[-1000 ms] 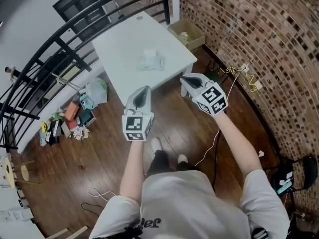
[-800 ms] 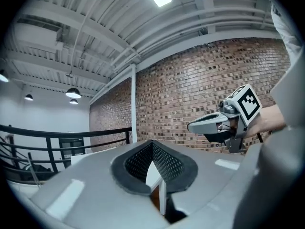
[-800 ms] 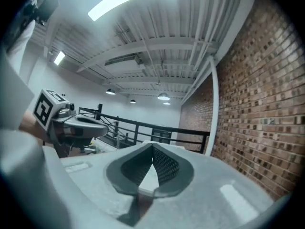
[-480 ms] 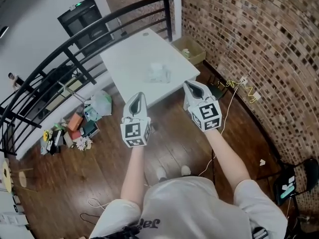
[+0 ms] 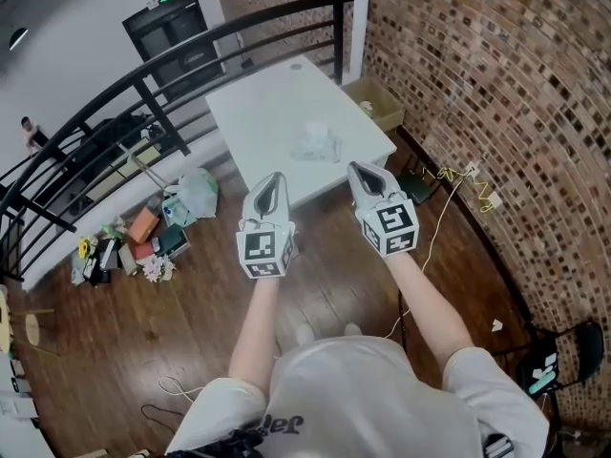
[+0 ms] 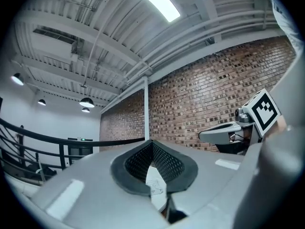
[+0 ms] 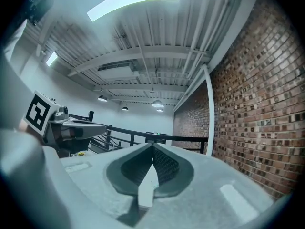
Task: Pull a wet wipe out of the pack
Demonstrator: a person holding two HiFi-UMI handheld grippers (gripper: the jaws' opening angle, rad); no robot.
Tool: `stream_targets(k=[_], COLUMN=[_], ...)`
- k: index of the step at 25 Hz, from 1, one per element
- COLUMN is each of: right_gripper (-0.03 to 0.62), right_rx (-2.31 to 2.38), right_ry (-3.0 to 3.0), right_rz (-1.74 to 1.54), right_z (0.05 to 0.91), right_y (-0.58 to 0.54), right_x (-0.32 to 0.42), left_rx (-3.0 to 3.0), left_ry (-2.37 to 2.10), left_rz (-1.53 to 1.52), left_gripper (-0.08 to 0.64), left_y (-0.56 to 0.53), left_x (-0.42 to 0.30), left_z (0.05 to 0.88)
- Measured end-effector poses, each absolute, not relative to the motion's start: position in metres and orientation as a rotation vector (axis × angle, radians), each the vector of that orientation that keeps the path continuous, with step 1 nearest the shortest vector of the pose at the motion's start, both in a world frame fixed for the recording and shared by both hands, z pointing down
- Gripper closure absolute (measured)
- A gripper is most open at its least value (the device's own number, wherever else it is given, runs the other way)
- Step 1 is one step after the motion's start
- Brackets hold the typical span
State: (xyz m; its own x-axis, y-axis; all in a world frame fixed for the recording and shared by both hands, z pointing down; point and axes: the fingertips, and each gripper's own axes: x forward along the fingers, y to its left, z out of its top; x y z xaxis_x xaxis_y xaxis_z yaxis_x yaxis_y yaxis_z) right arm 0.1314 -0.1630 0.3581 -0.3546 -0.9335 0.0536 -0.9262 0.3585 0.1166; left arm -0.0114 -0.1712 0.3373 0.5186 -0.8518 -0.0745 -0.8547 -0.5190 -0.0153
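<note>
The wet wipe pack [image 5: 315,143], pale and translucent, lies on the white table [image 5: 258,113] near its front edge. Both grippers are held out level in front of the person, above the wooden floor and short of the table. My left gripper [image 5: 270,181] is shut with nothing in it, its dark pads meeting at the tip [image 6: 151,144]. My right gripper [image 5: 358,172] is likewise shut and empty [image 7: 153,147]. Each shows in the other's view: the right gripper [image 6: 224,132] and the left gripper [image 7: 76,128]. Neither touches the pack.
A black railing [image 5: 143,84] runs behind and left of the table. A brick wall [image 5: 477,84] stands on the right, with a cardboard box [image 5: 382,103] and yellow cables [image 5: 463,175] at its foot. Bags and clutter [image 5: 143,237] lie on the floor at left.
Both hands have lifted and come forward toward the table, the right gripper swinging inward. Both grippers stay shut and empty. The pack has not moved on the table.
</note>
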Motion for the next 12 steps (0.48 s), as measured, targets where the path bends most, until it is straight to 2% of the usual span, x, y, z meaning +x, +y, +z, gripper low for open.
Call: stream_targets(k=[12], right_gripper=[0.600], right_rx=[1.719], right_ry=[-2.463], right_rz=[-0.079], right_z=[0.369], right_y=[-0.176], right_x=[0.128], left_rx=[-2.731], left_ry=[1.478], left_rz=[0.083], left_gripper=[0.548], left_y=[-0.190], left_x=[-0.011], left_z=[0.346])
